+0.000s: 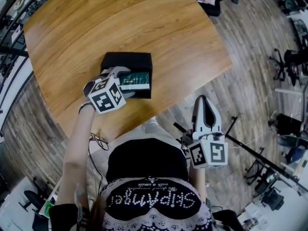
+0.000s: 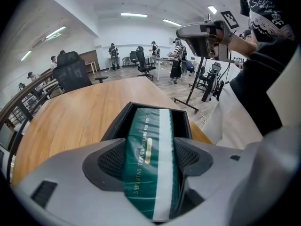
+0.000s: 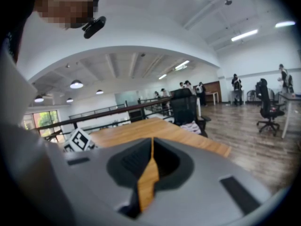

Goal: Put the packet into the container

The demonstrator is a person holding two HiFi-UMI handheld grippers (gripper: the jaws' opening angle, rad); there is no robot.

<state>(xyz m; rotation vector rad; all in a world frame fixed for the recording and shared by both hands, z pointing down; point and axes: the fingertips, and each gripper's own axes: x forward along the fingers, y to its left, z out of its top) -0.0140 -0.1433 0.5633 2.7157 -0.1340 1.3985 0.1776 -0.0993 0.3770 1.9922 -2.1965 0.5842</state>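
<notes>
Here, left tongs (image 2: 149, 161) grip the green packet (image 1: 134, 79), seemingly half inside the black container (image 1: 126, 60); right tongs (image 3: 149, 166) closed, empty; a tilted release risks snagging.

The place is a large open-plan office or lab hall: a broad curved table of pale wood (image 1: 144, 28) stands on a grey-brown plank floor (image 1: 250, 52), with black swivel office chairs (image 2: 71, 72), long strip lights on the white ceiling (image 2: 134, 14), a black tripod stand (image 2: 194, 89) and people at distant desks (image 2: 178, 62)

Count: one packet (image 1: 135, 80), one container (image 1: 126, 60), one surface (image 1: 120, 23); two tools, namely left tool (image 1: 126, 83) and right tool (image 1: 205, 102); one person (image 1: 149, 162)
</notes>
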